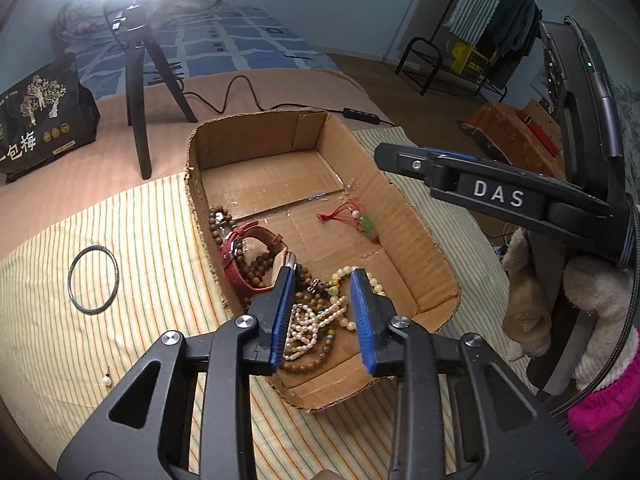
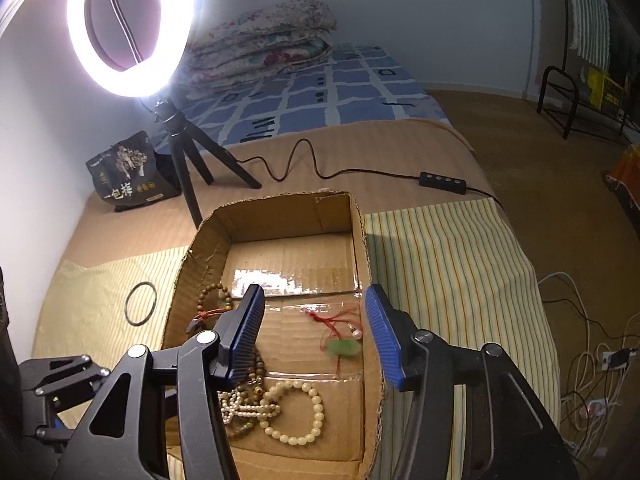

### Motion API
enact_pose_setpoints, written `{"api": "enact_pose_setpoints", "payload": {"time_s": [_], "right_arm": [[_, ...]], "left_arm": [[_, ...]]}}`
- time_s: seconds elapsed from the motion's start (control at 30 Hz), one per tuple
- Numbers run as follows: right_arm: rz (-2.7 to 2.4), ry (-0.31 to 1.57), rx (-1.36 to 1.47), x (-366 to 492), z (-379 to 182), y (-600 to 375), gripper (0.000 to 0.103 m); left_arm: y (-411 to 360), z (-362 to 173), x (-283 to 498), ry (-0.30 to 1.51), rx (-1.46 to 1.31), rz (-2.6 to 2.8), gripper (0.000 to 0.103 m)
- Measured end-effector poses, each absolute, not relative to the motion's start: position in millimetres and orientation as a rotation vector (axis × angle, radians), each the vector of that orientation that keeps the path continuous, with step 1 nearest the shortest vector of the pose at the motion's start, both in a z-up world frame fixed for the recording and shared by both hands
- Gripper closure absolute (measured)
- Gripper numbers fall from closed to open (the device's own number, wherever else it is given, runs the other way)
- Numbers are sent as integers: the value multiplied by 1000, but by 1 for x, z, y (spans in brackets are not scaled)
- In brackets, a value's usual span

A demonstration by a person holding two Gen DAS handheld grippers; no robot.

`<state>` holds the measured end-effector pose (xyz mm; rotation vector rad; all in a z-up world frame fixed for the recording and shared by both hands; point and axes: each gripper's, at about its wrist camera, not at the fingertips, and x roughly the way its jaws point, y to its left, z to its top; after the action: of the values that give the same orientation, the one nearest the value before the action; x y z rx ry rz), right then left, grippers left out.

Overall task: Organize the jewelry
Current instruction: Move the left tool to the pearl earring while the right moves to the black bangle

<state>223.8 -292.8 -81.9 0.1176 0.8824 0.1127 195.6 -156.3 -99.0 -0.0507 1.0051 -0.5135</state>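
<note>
I am working on a bed with a tan cover, and a striped cloth (image 1: 132, 216) lies on top of it. A big ring light (image 2: 128, 28) on a little stand shines from the back. A dark snack bag (image 2: 130, 172) sits by the wall, and folded blankets lie farther off.

A cardboard box (image 1: 404, 216) rests on the cloth. Most of the jewelry is inside it. There are brown beads (image 1: 260, 264), a red watch (image 1: 244, 256), pearls (image 1: 308, 320) and a pale bracelet (image 2: 298, 412), all heaped at the near end. A red cord with a green charm (image 2: 344, 346) lies alone in the middle of the box.

My left claw (image 1: 322, 280) hangs over the heap with its blue fingers apart, and nothing is pinched. My right claw (image 2: 314, 328) is also apart, over the green charm, and holds nothing.

Two things are not in the box. A thin dark ring (image 1: 93, 279) and a small pearl earring (image 1: 106, 380) lie on the cloth to the left.

I think the next job is the ring. It lies flat and thin, so I should come straight down, put one finger inside it, and close slowly. The earring is tiny, so I should pinch it gently.
</note>
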Motion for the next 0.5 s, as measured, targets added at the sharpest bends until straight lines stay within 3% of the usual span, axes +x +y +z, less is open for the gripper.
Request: {"api": "enact_pose_setpoints", "payload": {"time_s": [0.5], "right_arm": [[124, 870, 122, 214, -75, -290, 51]], "left_arm": [[-140, -96, 189, 998, -42, -480, 75]]}}
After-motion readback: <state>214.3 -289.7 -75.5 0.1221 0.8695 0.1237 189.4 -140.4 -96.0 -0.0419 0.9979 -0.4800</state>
